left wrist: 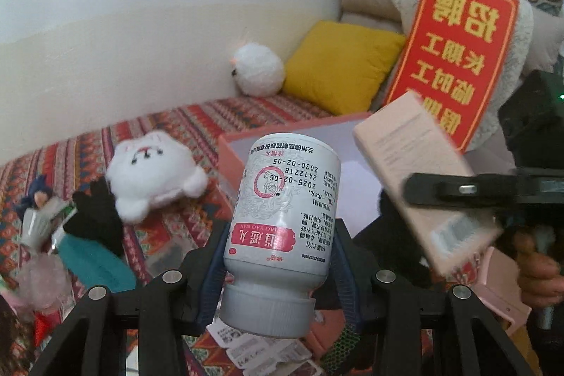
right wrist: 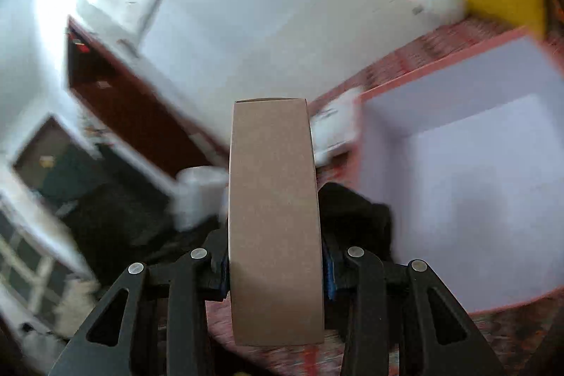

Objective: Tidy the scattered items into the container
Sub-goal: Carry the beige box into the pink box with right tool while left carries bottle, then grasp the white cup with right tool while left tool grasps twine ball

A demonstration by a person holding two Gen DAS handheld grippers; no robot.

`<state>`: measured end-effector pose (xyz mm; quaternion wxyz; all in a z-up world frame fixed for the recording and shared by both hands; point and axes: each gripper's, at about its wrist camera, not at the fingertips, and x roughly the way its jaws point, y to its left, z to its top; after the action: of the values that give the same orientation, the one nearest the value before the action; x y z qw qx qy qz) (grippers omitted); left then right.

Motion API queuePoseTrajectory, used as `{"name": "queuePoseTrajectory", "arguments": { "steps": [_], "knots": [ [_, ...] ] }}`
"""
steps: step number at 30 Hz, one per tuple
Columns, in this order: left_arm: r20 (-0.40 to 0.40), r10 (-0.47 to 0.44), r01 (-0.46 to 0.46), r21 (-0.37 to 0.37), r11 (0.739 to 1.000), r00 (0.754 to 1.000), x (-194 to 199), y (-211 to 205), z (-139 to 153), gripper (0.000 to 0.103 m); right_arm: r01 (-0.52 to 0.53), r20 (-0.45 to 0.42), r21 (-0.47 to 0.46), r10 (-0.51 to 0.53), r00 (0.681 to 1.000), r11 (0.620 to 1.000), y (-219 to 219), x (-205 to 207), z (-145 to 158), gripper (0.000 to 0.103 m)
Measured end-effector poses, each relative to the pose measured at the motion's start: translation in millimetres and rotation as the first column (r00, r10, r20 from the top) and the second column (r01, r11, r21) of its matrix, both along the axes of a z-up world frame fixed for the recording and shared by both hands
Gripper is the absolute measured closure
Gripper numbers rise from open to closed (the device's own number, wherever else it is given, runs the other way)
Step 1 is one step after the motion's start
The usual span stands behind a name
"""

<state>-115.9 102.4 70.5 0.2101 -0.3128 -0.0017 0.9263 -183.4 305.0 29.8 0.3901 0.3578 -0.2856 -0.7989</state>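
My left gripper (left wrist: 278,256) is shut on a white medicine bottle (left wrist: 282,199), cap toward the camera, held above the patterned bedspread. Behind it stands the pink container box (left wrist: 229,147) with a white inside, open at the top. My right gripper (right wrist: 275,266) is shut on a slim pinkish carton (right wrist: 275,217); the left wrist view shows that carton (left wrist: 416,171) tilted at the right, clamped by the other gripper's black finger (left wrist: 458,191). In the right wrist view the container (right wrist: 458,199) lies to the right of the carton, with nothing seen in it. That view is motion-blurred.
A white plush cat (left wrist: 155,175), black gloves (left wrist: 95,217), a teal cloth (left wrist: 95,263) and small packets lie on the bedspread at left. A white fluffy ball (left wrist: 259,69), a yellow cushion (left wrist: 338,66) and a red sign (left wrist: 458,51) are at the back. A hand (left wrist: 539,273) is at right.
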Motion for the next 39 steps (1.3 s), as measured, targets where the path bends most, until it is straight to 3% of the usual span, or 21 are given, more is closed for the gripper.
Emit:
{"name": "queuePoseTrajectory", "arguments": {
  "steps": [3, 6, 10, 13, 17, 18, 19, 20, 21, 23, 31, 36, 39],
  "knots": [
    [0.038, 0.042, -0.042, -0.003, 0.999, 0.998, -10, -7, -9, 0.056, -0.082, 0.005, -0.159, 0.084, 0.996, 0.984, 2, 3, 3, 0.063],
    [0.044, 0.057, -0.057, -0.007, 0.998, 0.997, -20, -5, -3, 0.056, -0.104, -0.057, -0.194, 0.095, 0.994, 0.975, -2, 7, 26, 0.063],
    [-0.007, 0.01, -0.01, -0.001, 1.0, 1.0, -30, 25, 24, 0.056, -0.056, -0.196, -0.118, 0.032, 0.98, 0.991, 8, 12, 84, 0.063],
    [-0.049, -0.046, 0.046, -0.002, 0.999, 0.998, -40, 54, 47, 0.056, 0.073, -0.266, -0.019, -0.075, 0.961, 0.997, 25, 12, 121, 0.063],
    [-0.049, -0.114, 0.113, -0.022, 0.993, 0.992, -59, 97, 56, 0.055, 0.268, -0.309, 0.138, -0.216, 0.926, 0.953, 42, 6, 138, 0.063],
    [-0.032, -0.134, 0.133, -0.031, 0.991, 0.99, -65, 108, 53, 0.05, 0.287, -0.287, 0.166, -0.232, 0.929, 0.943, 46, 0, 134, 0.062],
    [0.002, -0.165, 0.165, -0.044, 0.985, 0.986, -71, 120, 47, 0.041, 0.304, -0.266, 0.196, -0.248, 0.932, 0.932, 49, -5, 130, 0.059],
    [0.03, -0.187, 0.188, -0.049, 0.981, 0.982, -75, 126, 42, 0.02, 0.326, -0.223, 0.231, -0.276, 0.935, 0.917, 53, -14, 121, 0.05],
    [0.055, -0.204, 0.207, -0.053, 0.977, 0.977, -78, 132, 35, 0.009, 0.345, -0.181, 0.267, -0.304, 0.935, 0.9, 58, -24, 112, 0.023],
    [0.072, -0.203, 0.208, -0.069, 0.976, 0.977, -78, 137, 23, 0.008, 0.382, -0.127, 0.284, -0.36, 0.924, 0.88, 66, -31, 97, 0.008],
    [0.094, -0.097, 0.104, -0.078, 0.992, 0.991, -68, 87, 14, 0.007, 0.381, -0.088, 0.275, -0.371, 0.924, 0.883, 71, -8, 95, 0.008],
    [0.065, 0.017, -0.012, -0.066, 0.998, 0.998, -38, 26, 11, 0.001, 0.299, -0.126, 0.286, -0.274, 0.953, 0.91, 14, 8, 96, 0.008],
    [0.065, 0.094, -0.091, -0.052, 0.994, 0.993, -15, -22, 3, 0.001, 0.192, -0.112, 0.283, -0.166, 0.98, 0.94, -40, 11, 79, 0.007]
  ]
}}
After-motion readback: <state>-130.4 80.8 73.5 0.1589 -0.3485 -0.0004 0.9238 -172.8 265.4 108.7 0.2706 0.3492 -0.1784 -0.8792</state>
